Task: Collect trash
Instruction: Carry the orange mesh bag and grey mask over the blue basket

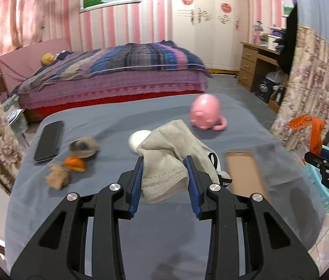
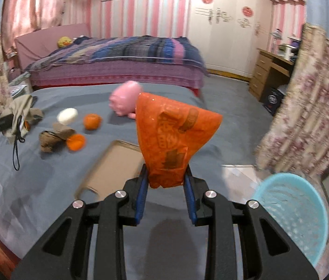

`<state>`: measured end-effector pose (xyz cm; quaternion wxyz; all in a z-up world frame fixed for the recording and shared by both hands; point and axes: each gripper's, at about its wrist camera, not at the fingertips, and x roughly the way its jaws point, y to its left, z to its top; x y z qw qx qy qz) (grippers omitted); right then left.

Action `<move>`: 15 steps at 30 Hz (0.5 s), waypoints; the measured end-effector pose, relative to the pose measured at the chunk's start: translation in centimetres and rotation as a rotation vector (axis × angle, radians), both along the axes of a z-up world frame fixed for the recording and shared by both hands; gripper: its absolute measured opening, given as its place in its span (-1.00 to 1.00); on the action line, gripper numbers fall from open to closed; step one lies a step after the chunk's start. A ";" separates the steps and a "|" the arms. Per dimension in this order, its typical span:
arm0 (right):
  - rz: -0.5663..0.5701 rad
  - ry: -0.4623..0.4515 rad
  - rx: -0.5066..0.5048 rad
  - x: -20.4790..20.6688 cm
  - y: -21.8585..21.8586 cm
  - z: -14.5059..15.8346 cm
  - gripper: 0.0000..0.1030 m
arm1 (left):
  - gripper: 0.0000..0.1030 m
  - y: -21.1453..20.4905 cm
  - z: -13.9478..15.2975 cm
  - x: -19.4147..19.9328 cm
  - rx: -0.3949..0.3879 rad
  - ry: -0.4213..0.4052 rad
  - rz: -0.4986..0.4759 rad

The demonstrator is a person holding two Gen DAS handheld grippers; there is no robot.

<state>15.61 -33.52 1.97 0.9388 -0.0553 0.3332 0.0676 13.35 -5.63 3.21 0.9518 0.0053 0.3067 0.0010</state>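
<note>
My left gripper point(image 1: 164, 163) is shut on a beige mesh cloth point(image 1: 171, 154) with a black cord, held above the grey-covered table point(image 1: 141, 233). In the right wrist view that cloth point(image 2: 22, 112) hangs at the far left. My right gripper point(image 2: 166, 172) is shut on a crumpled orange wrapper point(image 2: 173, 135), also lifted off the table. The left wrist view shows the orange wrapper point(image 1: 313, 128) at the right edge. On the table lie an orange peel point(image 2: 75, 141), a whole orange point(image 2: 92, 121), crumpled brown paper point(image 2: 52, 137) and a white oval object point(image 2: 67, 115).
A light blue mesh basket point(image 2: 292, 210) stands off the table's right edge. A flat cardboard tray point(image 2: 115, 168), a pink pig toy point(image 2: 124, 102) and a black phone point(image 1: 48, 142) sit on the table. A bed point(image 1: 117, 70) lies behind, a floral curtain point(image 2: 309, 116) to the right.
</note>
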 end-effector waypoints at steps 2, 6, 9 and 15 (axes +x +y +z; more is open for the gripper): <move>-0.033 -0.008 -0.009 -0.8 -2.2 0.4 -0.43 | -0.35 -1.8 0.3 0.0 -0.004 -0.004 -0.026; -0.087 -0.016 -0.012 -1.6 -5.9 0.9 -0.43 | -0.35 -5.3 0.7 -0.1 -0.010 -0.012 -0.074; -0.118 -0.020 -0.022 -2.3 -8.1 1.0 -0.43 | -0.35 -7.8 0.8 0.0 0.001 -0.014 -0.101; -0.179 -0.014 -0.020 -3.3 -11.8 0.2 -0.43 | -0.35 -11.9 0.2 0.1 -0.025 0.002 -0.143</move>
